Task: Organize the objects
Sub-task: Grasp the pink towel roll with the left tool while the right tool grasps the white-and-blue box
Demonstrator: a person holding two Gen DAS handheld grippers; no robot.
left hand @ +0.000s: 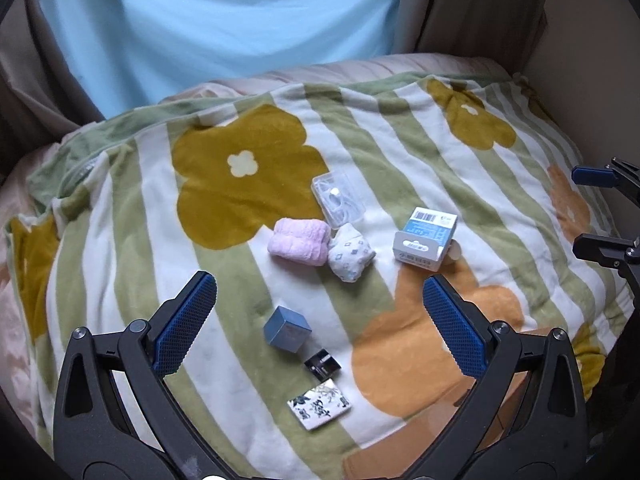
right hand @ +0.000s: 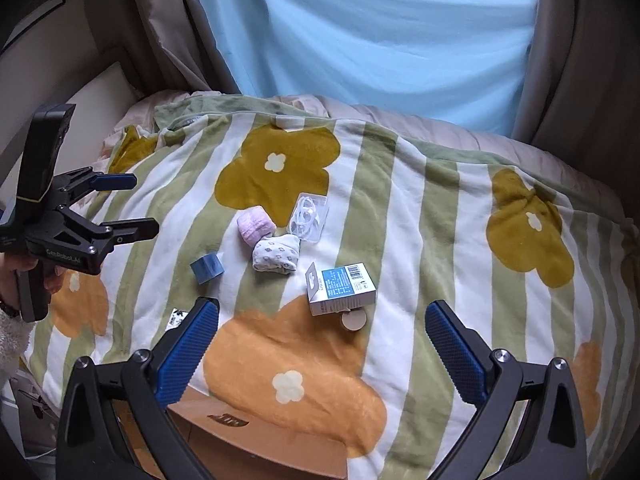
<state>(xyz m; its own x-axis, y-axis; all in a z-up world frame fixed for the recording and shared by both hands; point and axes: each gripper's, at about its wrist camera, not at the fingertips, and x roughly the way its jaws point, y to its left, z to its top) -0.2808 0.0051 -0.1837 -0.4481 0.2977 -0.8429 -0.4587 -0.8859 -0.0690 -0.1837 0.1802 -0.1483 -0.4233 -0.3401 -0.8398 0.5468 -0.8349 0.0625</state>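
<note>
Small objects lie on a flowered blanket (left hand: 140, 208). A pink rolled cloth (left hand: 300, 241), a white patterned sock bundle (left hand: 351, 253), a clear earphone case (left hand: 338, 199), a white and blue carton (left hand: 426, 240), a small blue box (left hand: 287, 328), a black packet (left hand: 322, 365) and a patterned card (left hand: 319, 405) show in the left wrist view. My left gripper (left hand: 318, 328) is open and empty above the blue box. My right gripper (right hand: 322, 344) is open and empty, near the carton (right hand: 340, 288) and a round beige disc (right hand: 354, 320).
A cardboard box (right hand: 256, 440) stands at the bed's near edge, below my right gripper. A blue curtain (right hand: 380, 32) with brown drapes hangs behind the bed. A wall (left hand: 592, 92) is at the right. My left gripper (right hand: 128, 206) shows in the right wrist view.
</note>
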